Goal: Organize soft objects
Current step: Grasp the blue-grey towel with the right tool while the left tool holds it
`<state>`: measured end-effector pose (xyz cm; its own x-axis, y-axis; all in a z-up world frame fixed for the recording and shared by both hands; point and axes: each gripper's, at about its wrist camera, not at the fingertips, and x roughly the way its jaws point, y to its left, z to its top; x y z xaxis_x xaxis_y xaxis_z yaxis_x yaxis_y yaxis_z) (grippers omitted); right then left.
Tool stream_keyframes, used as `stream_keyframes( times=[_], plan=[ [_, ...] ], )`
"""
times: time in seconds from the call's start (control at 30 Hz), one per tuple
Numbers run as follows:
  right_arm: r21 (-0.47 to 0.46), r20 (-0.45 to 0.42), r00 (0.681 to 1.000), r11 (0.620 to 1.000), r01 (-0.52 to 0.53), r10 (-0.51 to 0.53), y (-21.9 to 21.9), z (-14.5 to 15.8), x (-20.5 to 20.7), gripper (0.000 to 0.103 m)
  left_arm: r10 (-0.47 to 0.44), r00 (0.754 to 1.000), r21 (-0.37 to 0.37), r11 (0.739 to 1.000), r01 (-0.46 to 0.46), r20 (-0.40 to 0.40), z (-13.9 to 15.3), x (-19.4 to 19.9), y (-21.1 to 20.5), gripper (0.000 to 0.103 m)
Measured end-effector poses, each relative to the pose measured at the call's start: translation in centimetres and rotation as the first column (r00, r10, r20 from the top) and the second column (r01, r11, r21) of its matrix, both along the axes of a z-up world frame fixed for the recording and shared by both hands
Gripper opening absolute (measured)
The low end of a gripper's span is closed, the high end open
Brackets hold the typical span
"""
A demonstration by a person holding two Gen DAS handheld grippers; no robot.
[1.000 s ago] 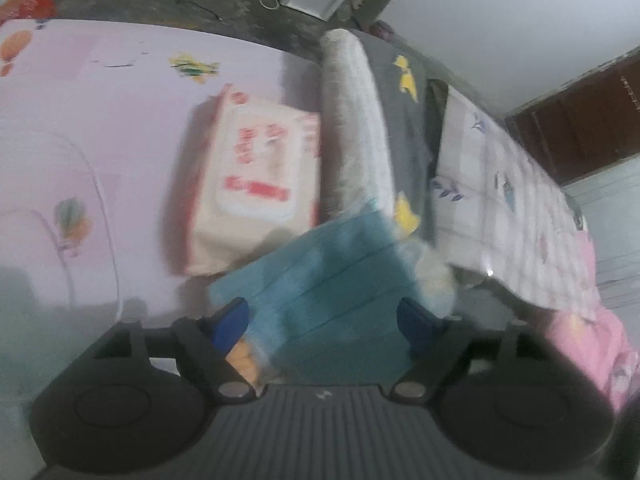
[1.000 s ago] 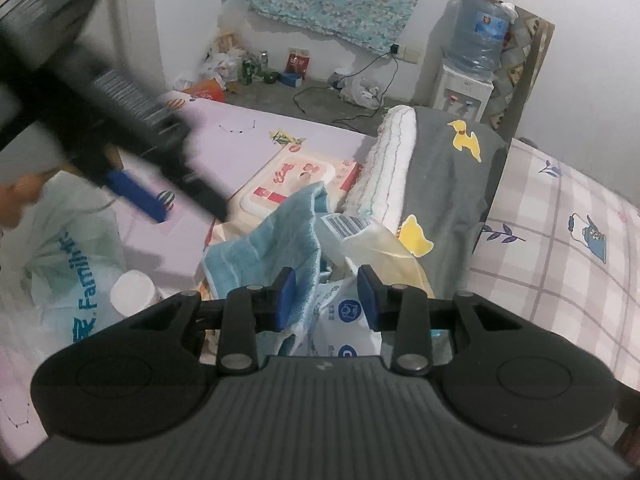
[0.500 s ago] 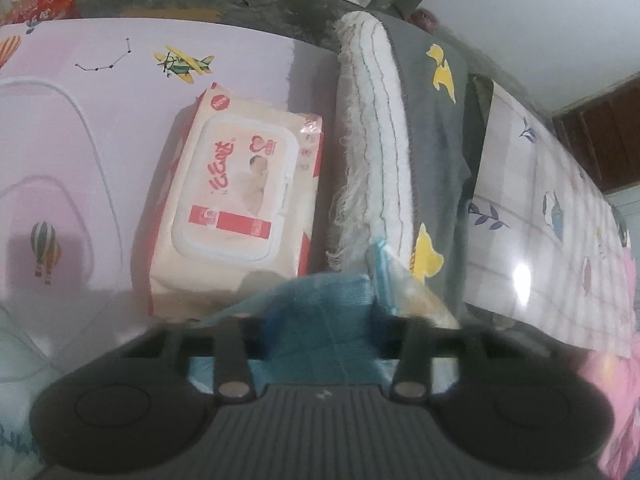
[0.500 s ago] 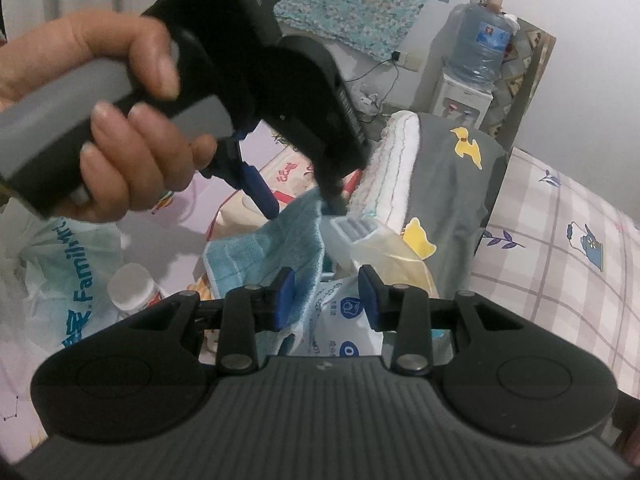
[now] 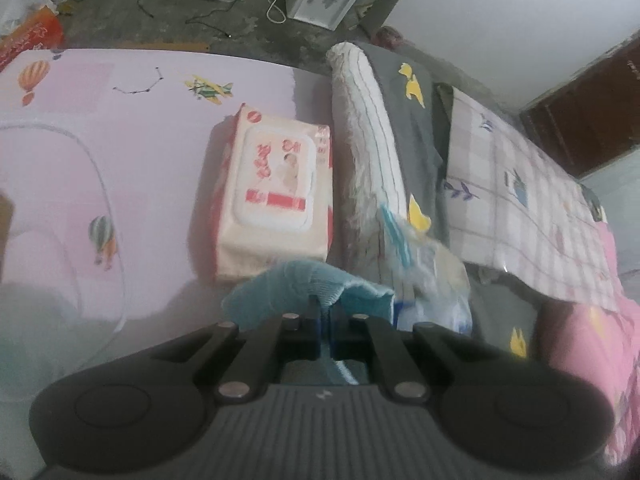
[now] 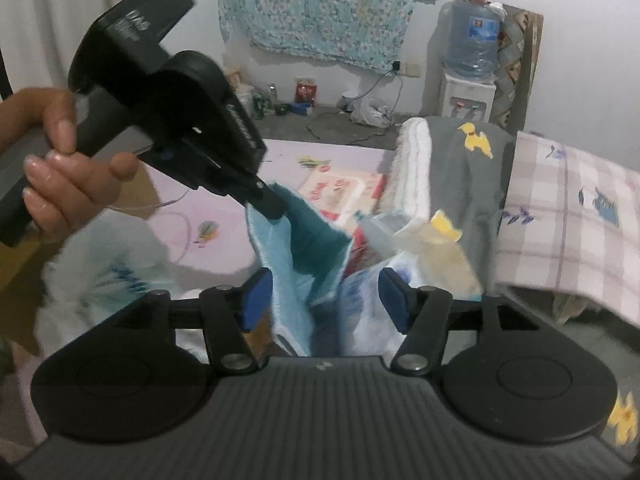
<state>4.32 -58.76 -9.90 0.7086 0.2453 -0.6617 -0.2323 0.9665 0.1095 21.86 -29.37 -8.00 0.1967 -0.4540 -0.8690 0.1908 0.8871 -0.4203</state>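
My left gripper (image 5: pixel 326 320) had its jaws pressed together on a fold of the blue towel (image 5: pixel 296 284); from the right wrist view the same gripper (image 6: pixel 272 206) pinched the towel's (image 6: pixel 316 248) upper corner, the cloth hanging down from it. A hand (image 6: pixel 60 164) gripped that tool's handle.

My right gripper (image 6: pixel 326 298) had its jaws opening, the blue pads (image 6: pixel 256 300) standing clear of the cloth on both sides. The towel's lower part and a crinkled white plastic pack (image 6: pixel 368 308) lay between them, neither one pressed.

The towel sat at the near edge of the pink bed sheet (image 5: pixel 120 152), just in front of a pack of wet wipes (image 5: pixel 280 196) lying flat, lid up. Beside the wipes on the right ran a rolled white fringed towel (image 5: pixel 372 140), touching a grey blanket with yellow ducks (image 5: pixel 420 120). Past that lay a checked pink-and-white cloth (image 5: pixel 520 208).

A white plastic bag (image 6: pixel 104 276) lay blurred at lower left in the right wrist view. Behind the bed: a water dispenser (image 6: pixel 468 80) against the wall and a floral cloth (image 6: pixel 328 4) hanging on it.
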Motion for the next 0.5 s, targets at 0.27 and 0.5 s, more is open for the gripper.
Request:
stream_keyframes(
  times=[0.27,0.5],
  plan=[
    [0.079,-0.112,0.993,0.996,-0.031,0.04,2.9,-0.4,-5.0,0.061,0.013,1.0,0.091,0.996,-0.011,-0.026,0.0,-7.0,5.8,0.004],
    [0.245,-0.233,0.972,0.964,0.103,-0.045,1.5,-1.8,-7.4,0.061,-0.052,0.998,0.214,0.975,0.058,-0.032,-2.2,-12.3,7.8,0.004]
  ],
)
